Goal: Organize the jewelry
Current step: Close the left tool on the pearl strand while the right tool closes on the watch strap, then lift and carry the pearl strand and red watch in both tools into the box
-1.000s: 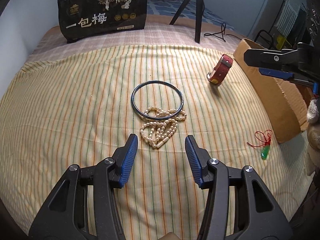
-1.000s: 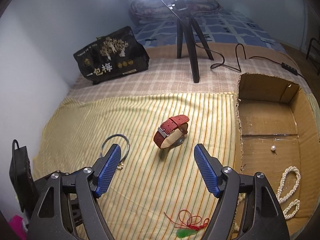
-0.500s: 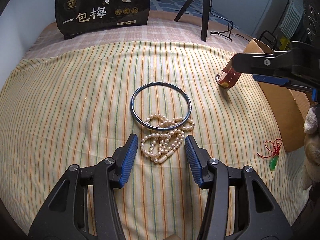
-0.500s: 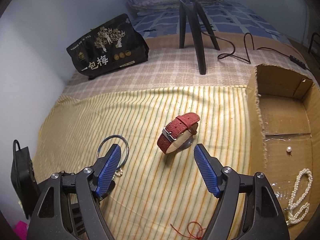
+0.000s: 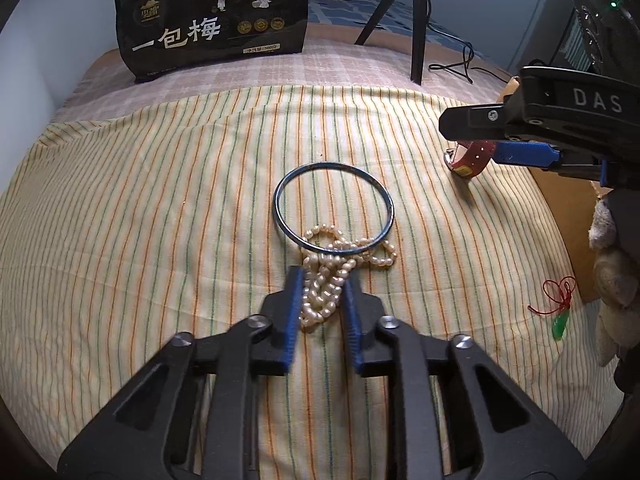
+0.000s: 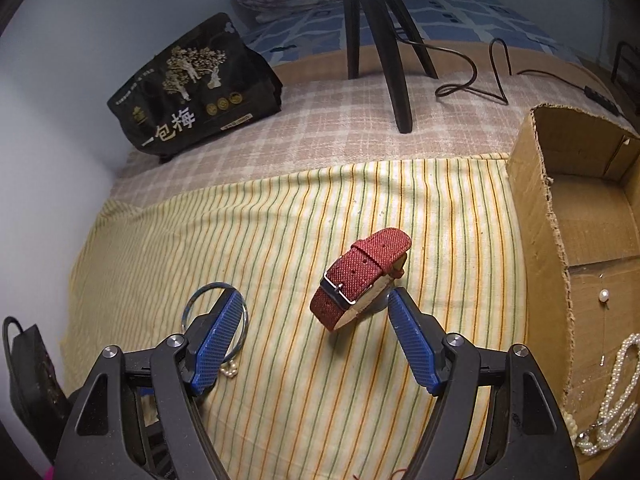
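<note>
A: How far along did we judge it? In the cardboard box [image 6: 576,216] on the right lay a white pearl strand [image 6: 616,392] and one loose pearl [image 6: 603,294], so we took part of the sorting as done.

B: Four pieces lay out on the striped cloth [image 5: 160,208]: the cream pearl necklace [image 5: 332,272], the blue bangle [image 5: 333,209], the red watch [image 6: 360,280], and the green pendant on red cord [image 5: 558,312] near the box.

A: Left gripper [image 5: 320,300]: we noted its blue pads nearly together, one on each side of the near end of the necklace heap, beads bunched between them. Whether they had fully clamped we could not tell.

B: Right gripper [image 6: 316,340]: wide apart, holding nothing, the watch just ahead of its right pad. Contact with that pad we could not settle.

A: Orientation of the necklace: a loose heap, long axis running away from the left gripper toward the bangle. Its far loops crossed the bangle's near rim; over or under, we could not say.

B: Watch: strap buckled in a loop, standing on edge, long axis slanting from near-left to far-right in the right wrist view, buckle facing the camera.
</note>
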The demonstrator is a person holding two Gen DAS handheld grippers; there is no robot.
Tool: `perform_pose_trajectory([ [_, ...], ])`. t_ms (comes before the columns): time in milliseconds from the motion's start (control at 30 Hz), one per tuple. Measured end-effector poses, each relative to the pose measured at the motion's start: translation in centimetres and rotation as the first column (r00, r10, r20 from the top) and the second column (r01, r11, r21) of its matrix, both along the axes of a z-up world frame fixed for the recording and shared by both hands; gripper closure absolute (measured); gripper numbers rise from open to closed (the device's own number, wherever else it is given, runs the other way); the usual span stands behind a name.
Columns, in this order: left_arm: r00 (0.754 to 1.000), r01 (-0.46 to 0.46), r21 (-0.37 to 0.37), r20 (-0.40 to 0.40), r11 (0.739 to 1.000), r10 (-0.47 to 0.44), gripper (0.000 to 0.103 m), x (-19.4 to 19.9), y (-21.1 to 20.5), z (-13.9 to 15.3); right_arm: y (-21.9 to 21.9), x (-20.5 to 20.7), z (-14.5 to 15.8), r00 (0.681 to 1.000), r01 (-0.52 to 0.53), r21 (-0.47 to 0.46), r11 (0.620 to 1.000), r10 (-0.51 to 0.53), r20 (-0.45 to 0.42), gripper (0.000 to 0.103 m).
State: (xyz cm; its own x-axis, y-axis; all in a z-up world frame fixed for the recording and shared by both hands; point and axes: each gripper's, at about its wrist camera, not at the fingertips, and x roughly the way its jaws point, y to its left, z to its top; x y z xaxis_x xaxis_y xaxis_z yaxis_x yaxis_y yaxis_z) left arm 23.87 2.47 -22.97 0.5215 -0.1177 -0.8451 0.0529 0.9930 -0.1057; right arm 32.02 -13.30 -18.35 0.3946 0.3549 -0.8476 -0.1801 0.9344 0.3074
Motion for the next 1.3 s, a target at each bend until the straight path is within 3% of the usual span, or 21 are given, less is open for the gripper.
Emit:
perform_pose_trajectory([
  [67, 1.000, 0.008, 0.005, 0.003, 1.000, -0.008, 0.093, 0.0, -0.1, 0.0, 0.2, 0.2, 0.0, 1.000, 0.001, -0.008, 1.000, -0.001, 0.003, 0.028],
  [133, 1.000, 0.012, 0.009, 0.006, 1.000, -0.012, 0.095, -0.2, -0.2, 0.1, 0.3, 0.4, -0.1, 1.000, 0.000, -0.014, 1.000, 0.000, 0.003, 0.035],
  [367, 1.000, 0.006, -0.001, 0.010, 1.000, -0.006, 0.098, -0.4, -0.1, 0.2, 0.1, 0.9, -1.0, 1.000, 0.003, 0.011, 1.000, -0.003, -0.022, 0.081],
  [433, 1.000, 0.002, -0.008, 0.010, 1.000, -0.002, 0.098, -0.4, 0.0, 0.4, -0.1, 0.9, -1.0, 1.000, 0.006, 0.017, 1.000, -0.005, -0.011, 0.090],
  [667, 0.999, -0.031, -0.041, 0.026, 0.999, 0.032, 0.098, -0.7, 1.0, 1.6, -0.7, 0.7, -0.6, 1.000, 0.010, 0.027, 1.000, -0.011, 0.012, 0.098],
  [1300, 0.985, -0.026, -0.099, 0.166, 0.995, 0.043, 0.099, -3.6, 2.0, 9.0, -0.7, -3.2, 4.6, 0.991, -0.083, 0.053, 0.995, 0.077, 0.114, 0.099],
])
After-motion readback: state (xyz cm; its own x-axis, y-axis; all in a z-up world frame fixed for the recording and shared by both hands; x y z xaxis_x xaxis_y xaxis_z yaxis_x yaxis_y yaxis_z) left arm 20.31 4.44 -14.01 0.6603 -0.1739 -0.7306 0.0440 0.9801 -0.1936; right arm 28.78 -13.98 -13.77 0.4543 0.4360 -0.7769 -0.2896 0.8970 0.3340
